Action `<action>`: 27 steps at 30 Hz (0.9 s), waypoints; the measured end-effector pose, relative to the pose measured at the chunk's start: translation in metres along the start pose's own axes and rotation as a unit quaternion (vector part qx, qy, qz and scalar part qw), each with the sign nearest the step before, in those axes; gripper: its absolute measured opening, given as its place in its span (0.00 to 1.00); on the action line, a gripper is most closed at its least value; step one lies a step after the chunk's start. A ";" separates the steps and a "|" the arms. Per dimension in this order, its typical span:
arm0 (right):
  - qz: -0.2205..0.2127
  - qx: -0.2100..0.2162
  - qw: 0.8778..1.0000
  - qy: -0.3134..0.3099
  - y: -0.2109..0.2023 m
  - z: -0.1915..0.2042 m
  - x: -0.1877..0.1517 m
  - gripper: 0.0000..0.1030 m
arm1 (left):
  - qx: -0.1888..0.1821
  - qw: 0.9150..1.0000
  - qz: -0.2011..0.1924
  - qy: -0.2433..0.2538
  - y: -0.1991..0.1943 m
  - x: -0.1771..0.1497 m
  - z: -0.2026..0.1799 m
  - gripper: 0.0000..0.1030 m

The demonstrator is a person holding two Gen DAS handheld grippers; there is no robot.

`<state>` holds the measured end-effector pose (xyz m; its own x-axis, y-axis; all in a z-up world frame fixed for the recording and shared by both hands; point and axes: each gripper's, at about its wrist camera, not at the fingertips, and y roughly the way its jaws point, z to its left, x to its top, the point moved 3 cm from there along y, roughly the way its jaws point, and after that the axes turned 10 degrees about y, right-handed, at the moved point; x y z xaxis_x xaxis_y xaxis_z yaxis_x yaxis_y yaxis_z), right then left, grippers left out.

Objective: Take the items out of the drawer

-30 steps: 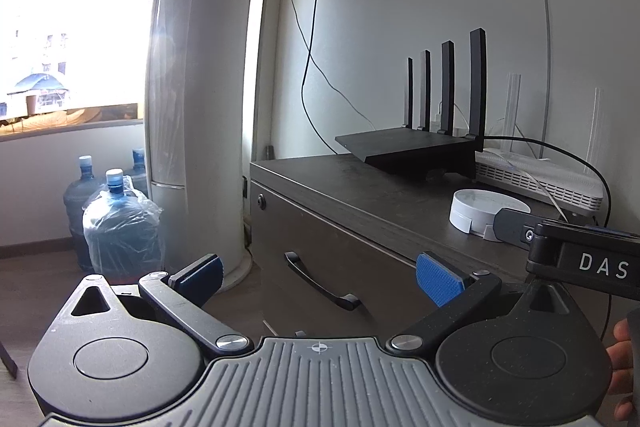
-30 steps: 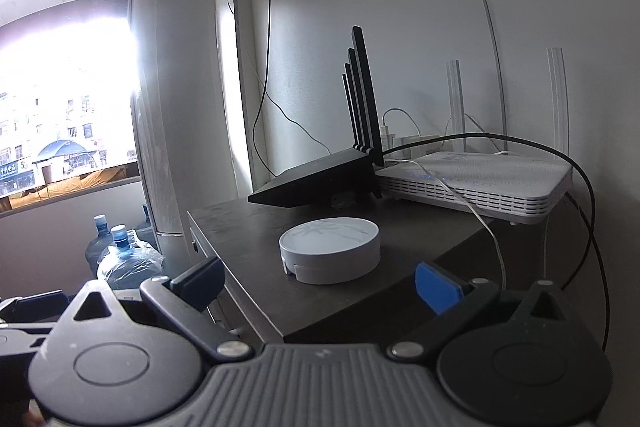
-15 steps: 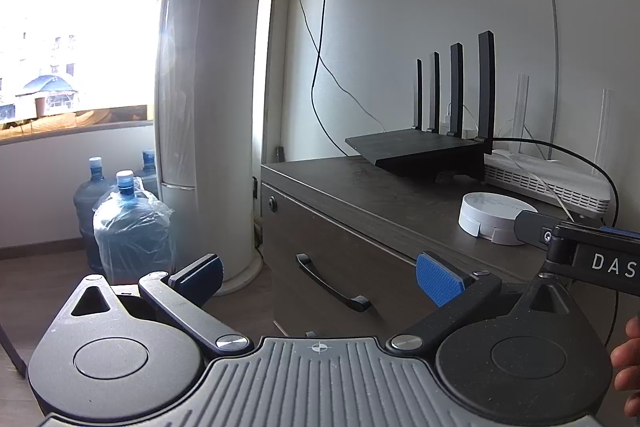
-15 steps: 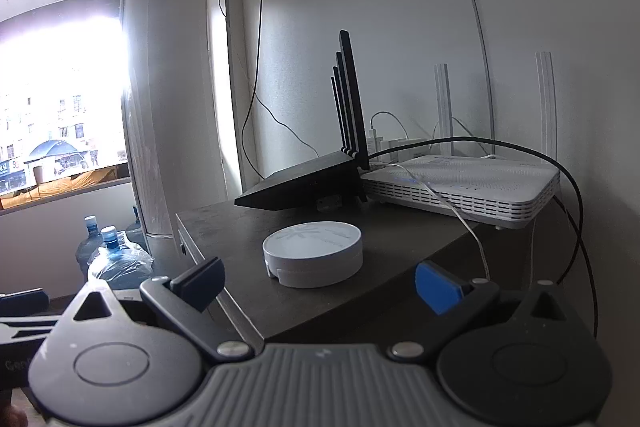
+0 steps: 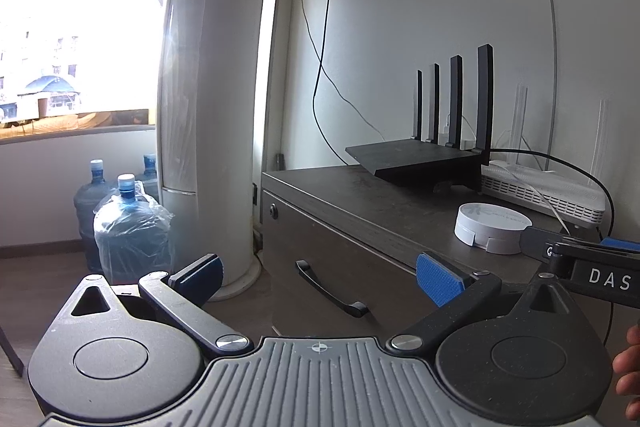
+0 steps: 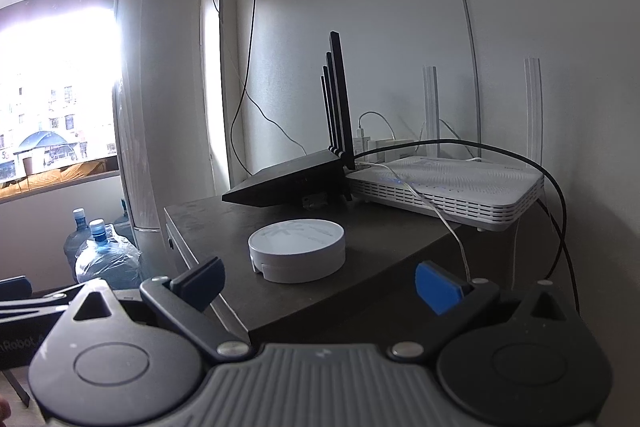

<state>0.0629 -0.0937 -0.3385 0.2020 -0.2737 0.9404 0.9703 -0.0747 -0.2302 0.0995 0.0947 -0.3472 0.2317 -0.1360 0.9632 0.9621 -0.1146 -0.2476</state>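
Note:
A dark brown cabinet (image 5: 360,203) stands against the white wall. Its top drawer (image 5: 304,247) is closed, with a black bar handle (image 5: 330,289) on the front. My left gripper (image 5: 318,277) is open, empty, and held in front of that handle, a short way off. My right gripper (image 6: 318,281) is also open and empty, level with the cabinet top (image 6: 224,223) near its front edge. The drawer's contents are hidden. The right gripper's body (image 5: 592,267) shows at the right of the left wrist view.
On the cabinet top sit a black router (image 5: 420,159) with tall antennas, a white router (image 6: 448,187) with cables, and a round white puck (image 6: 296,249). A tall white floor unit (image 5: 208,107) and several water jugs (image 5: 128,231) stand left. A hand (image 5: 628,367) shows at the right edge.
Both views have shifted: the cabinet and handle moved rightward in the left wrist view, and the puck moved leftward in the right wrist view. Both grippers stay open.

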 end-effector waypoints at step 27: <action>0.007 -0.009 0.999 -0.035 0.044 0.013 -0.010 0.97 | 0.001 1.000 0.007 -0.009 0.002 -0.004 0.008 1.00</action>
<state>0.1053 -0.0820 -0.3552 0.2259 -0.2063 0.9520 0.9648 -0.0878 -0.2480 0.1016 0.1030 -0.3503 0.2482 -0.1201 0.9612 0.9587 -0.1118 -0.2615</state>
